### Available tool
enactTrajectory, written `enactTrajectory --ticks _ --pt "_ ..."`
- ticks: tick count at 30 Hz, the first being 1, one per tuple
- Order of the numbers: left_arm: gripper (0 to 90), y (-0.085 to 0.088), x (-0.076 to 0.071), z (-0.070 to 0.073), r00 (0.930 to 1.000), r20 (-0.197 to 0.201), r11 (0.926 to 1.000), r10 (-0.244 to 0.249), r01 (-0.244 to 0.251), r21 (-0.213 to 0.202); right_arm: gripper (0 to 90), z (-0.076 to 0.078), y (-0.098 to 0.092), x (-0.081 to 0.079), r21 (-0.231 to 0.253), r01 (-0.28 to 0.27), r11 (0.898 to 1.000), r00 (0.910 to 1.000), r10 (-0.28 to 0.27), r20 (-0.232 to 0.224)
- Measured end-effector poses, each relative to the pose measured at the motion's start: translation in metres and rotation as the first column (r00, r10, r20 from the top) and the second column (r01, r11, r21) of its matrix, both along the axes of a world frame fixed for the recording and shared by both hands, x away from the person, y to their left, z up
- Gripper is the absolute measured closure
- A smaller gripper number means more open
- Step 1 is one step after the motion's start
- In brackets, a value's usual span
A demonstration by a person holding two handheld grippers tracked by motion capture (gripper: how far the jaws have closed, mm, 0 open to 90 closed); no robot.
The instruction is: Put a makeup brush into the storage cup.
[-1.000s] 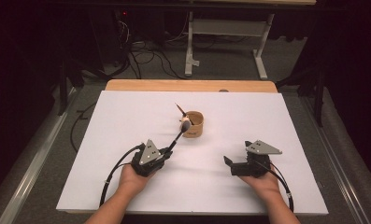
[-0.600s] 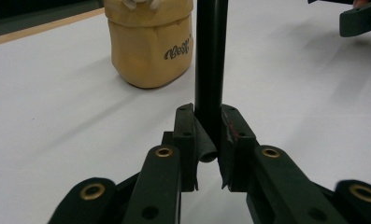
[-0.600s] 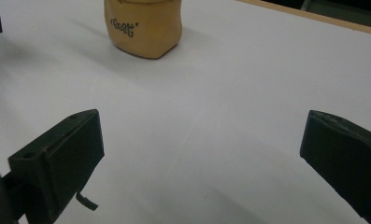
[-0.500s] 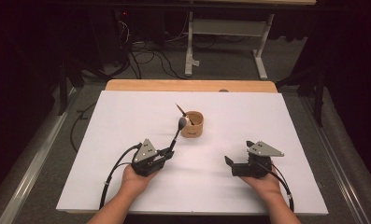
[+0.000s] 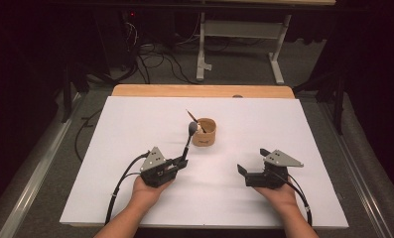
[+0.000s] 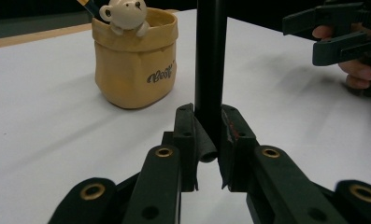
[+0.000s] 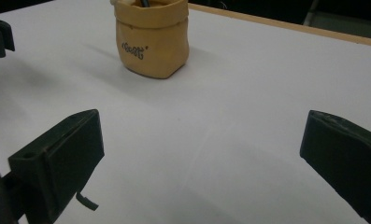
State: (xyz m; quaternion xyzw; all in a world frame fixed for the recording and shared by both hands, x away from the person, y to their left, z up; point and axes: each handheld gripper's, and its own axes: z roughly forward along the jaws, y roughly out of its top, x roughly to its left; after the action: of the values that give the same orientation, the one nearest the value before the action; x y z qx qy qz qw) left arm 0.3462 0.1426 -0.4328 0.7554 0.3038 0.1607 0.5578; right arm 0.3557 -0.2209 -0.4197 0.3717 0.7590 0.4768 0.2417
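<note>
Fingers (image 6: 234, 140) of the left gripper (image 6: 206, 154) clamp the black handle of a spoon (image 5: 189, 137), whose head rises beside a tan pot (image 5: 205, 132) on the white counter (image 5: 135, 124). Right gripper (image 5: 245, 173) fingers (image 7: 61, 154) spread wide, holding nothing, well apart from the pot.

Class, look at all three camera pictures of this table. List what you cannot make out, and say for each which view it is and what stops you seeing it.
1. The top end of the black rod: left gripper view, cut off by the upper edge.
2. The word printed on the yellow pot: high view, too small to read.
3. What stands inside the pot besides the bear figure: right gripper view, cut off by the upper edge; left gripper view, hidden behind the bear.
</note>
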Motion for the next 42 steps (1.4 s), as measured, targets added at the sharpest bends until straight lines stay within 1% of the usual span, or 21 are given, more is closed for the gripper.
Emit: enactTrajectory --ticks 3,4,6,8,10,12,15,17,19,21,22,24,26,29,35,37,39,42 --pt "78.5 -0.002 0.0 -0.001 1.0 -0.001 1.0 -0.008 0.008 0.001 1.0 0.0 0.002 -0.001 0.009 -0.003 1.0 1.0 0.003 -0.005" --pt "78.5 -0.003 0.0 -0.001 0.9999 -0.003 0.9999 -0.011 0.011 -0.002 1.0 0.0 0.002 -0.001 0.005 -0.009 1.0 1.0 0.009 0.001" --pt "78.5 -0.004 0.0 -0.002 0.9999 -0.006 0.9998 -0.016 0.016 -0.009 1.2 0.001 0.003 -0.001 0.013 -0.007 1.0 1.0 0.007 0.0" --pt "78.5 -0.006 0.0 -0.002 0.9997 -0.01 0.9996 -0.022 0.022 -0.018 1.6 0.002 0.004 -0.001 0.015 -0.009 1.0 0.9999 0.009 0.013" --pt "78.6 -0.008 -0.001 -0.001 0.9995 -0.01 0.9994 -0.029 0.029 -0.02 3.2 0.005 0.006 -0.002 0.016 -0.015 1.0 0.9997 0.014 0.018" --pt "78.5 -0.009 -0.002 -0.001 0.9993 -0.011 0.9991 -0.035 0.034 -0.025 3.3 0.01 0.011 -0.003 0.004 -0.03 1.0 0.9987 0.03 0.04" --pt "78.5 -0.01 -0.002 -0.001 0.9992 -0.009 0.999 -0.039 0.039 -0.024 3.3 0.016 0.022 -0.002 0.015 -0.05 0.999 0.9981 0.05 0.037" --pt "78.5 -0.009 -0.002 0.0 0.9992 -0.009 0.9989 -0.039 0.039 -0.027 3.3 0.02 0.029 0.001 0.007 -0.065 0.998 0.9974 0.065 0.033" --pt "78.5 -0.009 -0.002 0.0 0.9991 -0.011 0.9987 -0.04 0.04 -0.03 3.3 0.024 0.036 0.003 0.011 -0.075 0.997 0.9966 0.074 0.037" --pt "78.5 -0.008 -0.002 0.001 0.9991 -0.012 0.9986 -0.042 0.041 -0.034 3.3 0.026 0.042 0.006 0.008 -0.086 0.996 0.995 0.085 0.053" --pt "78.5 -0.007 -0.002 0.001 0.9991 -0.01 0.9987 -0.04 0.04 -0.033 3.4 0.027 0.044 0.007 0.0 -0.087 0.996 0.995 0.087 0.049" --pt "78.5 -0.006 -0.002 0.002 0.9992 -0.006 0.9988 -0.039 0.038 -0.031 3.4 0.028 0.05 0.011 0.0 -0.097 0.995 0.9941 0.097 0.049" --pt "78.5 -0.005 -0.002 0.003 0.9994 -0.004 0.9988 -0.036 0.036 -0.033 3.7 0.028 0.053 0.015 -0.012 -0.093 0.996 0.9947 0.094 0.041" --pt "78.5 -0.004 -0.002 0.004 0.9994 -0.005 0.9987 -0.035 0.035 -0.037 4.2 0.029 0.056 0.021 -0.013 -0.092 0.996 0.9949 0.092 0.041" --pt "78.6 -0.005 -0.002 0.003 0.9994 -0.005 0.9987 -0.035 0.035 -0.037 5.6 0.031 0.061 0.032 -0.013 -0.07 0.997 0.9968 0.07 0.038" --pt "78.6 -0.005 -0.002 0.003 0.9994 -0.005 0.9987 -0.035 0.035 -0.037 5.6 0.032 0.064 0.034 -0.026 -0.07 0.997 0.9965 0.071 0.044" --pt "78.5 -0.005 -0.002 0.003 0.9994 -0.004 0.9987 -0.034 0.034 -0.037 5.6 0.033 0.068 0.034 -0.025 -0.076 0.997 0.996 0.077 0.046" --pt "78.5 -0.006 -0.002 0.003 0.9994 -0.001 0.9987 -0.036 0.036 -0.036 5.7 0.033 0.073 0.034 -0.029 -0.093 0.995 0.993 0.095 0.071"
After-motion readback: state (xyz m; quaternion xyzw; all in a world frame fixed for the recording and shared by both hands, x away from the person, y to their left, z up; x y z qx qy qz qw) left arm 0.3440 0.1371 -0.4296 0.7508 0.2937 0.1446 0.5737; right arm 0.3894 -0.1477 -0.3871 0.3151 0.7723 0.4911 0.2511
